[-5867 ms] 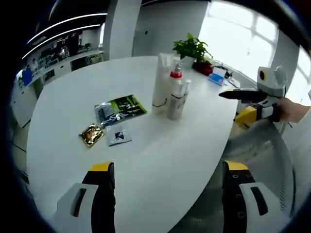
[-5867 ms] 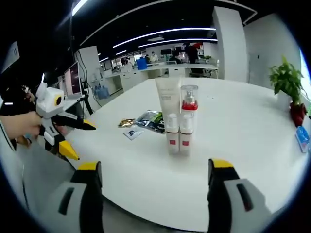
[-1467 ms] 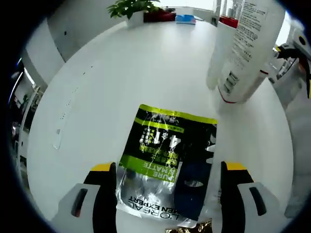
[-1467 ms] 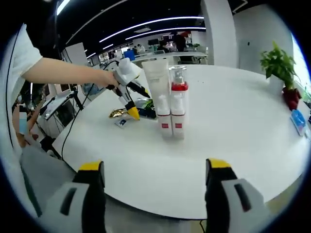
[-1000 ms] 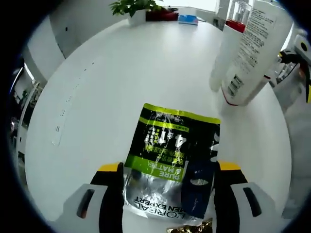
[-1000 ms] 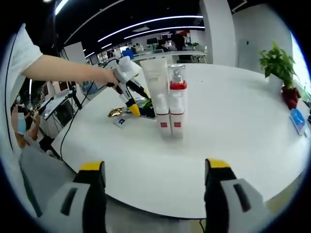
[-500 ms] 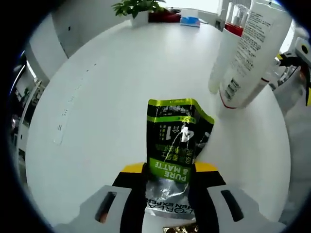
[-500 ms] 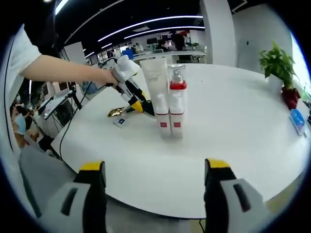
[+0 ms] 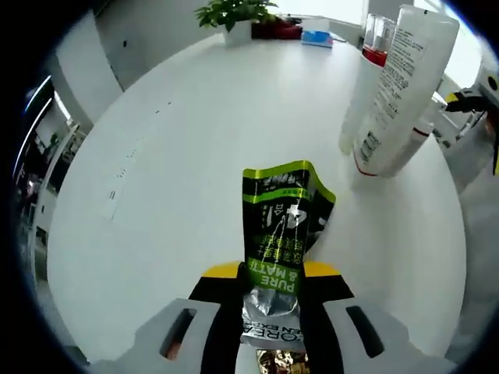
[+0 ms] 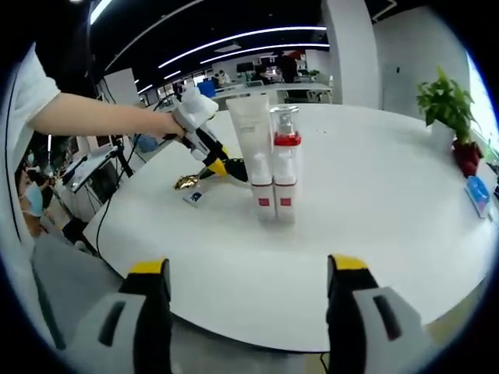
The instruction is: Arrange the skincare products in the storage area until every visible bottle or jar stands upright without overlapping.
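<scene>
Left gripper point(image 9: 270, 274) clamped on the green-and-black foil sachet point(image 9: 277, 234) — its far end lifted off the round white table point(image 9: 171, 156).

The right gripper point(image 10: 242, 284) hung with jaws wide apart and nothing between them, at the table's near edge. The tall white tube point(image 10: 252, 144) stood upright among the white pump bottles with red collars point(image 10: 285, 167) (touching or just beside, I could not tell). A small gold foil packet point(image 10: 187, 181) lay near the left gripper — a potted green plant point(image 10: 446, 101) stood well apart.
</scene>
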The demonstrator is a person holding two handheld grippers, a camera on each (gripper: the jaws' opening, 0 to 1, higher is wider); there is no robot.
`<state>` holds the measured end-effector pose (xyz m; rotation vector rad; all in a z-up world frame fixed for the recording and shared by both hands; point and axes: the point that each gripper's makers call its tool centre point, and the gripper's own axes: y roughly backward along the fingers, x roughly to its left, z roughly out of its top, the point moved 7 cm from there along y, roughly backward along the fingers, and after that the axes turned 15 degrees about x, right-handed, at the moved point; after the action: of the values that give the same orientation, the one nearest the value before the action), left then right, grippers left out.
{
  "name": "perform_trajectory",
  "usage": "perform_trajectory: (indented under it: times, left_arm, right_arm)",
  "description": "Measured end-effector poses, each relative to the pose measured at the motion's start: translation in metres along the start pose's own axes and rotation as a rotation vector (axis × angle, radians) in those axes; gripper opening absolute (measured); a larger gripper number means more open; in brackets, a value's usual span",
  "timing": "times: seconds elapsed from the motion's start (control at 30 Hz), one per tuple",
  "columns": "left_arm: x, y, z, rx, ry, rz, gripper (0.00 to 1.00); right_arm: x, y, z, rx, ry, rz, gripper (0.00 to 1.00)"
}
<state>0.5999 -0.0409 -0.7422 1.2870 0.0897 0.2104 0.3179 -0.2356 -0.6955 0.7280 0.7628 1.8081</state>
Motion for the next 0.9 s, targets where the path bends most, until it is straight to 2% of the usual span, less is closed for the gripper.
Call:
perform_trajectory:
  times: [0.33,0.6,0.83,0.9]
  left_arm:
    - [-0.016,0.034,-0.007,-0.039,0.013,0.062,0.22]
    - [-0.04,0.062,-0.006,-0.088,0.006,0.1,0.21]
    - [-0.055,0.077,-0.012,-0.097,0.006,0.125,0.19]
    - [-0.061,0.084,-0.013,-0.114,0.01,0.125,0.15]
  right_arm:
    - [0.002,0.002,0.002,-0.022,0.002,0.02,0.81]
    - [0.008,0.003,0.003,-0.041,0.002,0.084,0.69]
    - [0.011,0.005,0.004,-0.054,0.011,0.102,0.66]
    - [0.012,0.006,0.004,-0.064,0.008,0.11,0.65]
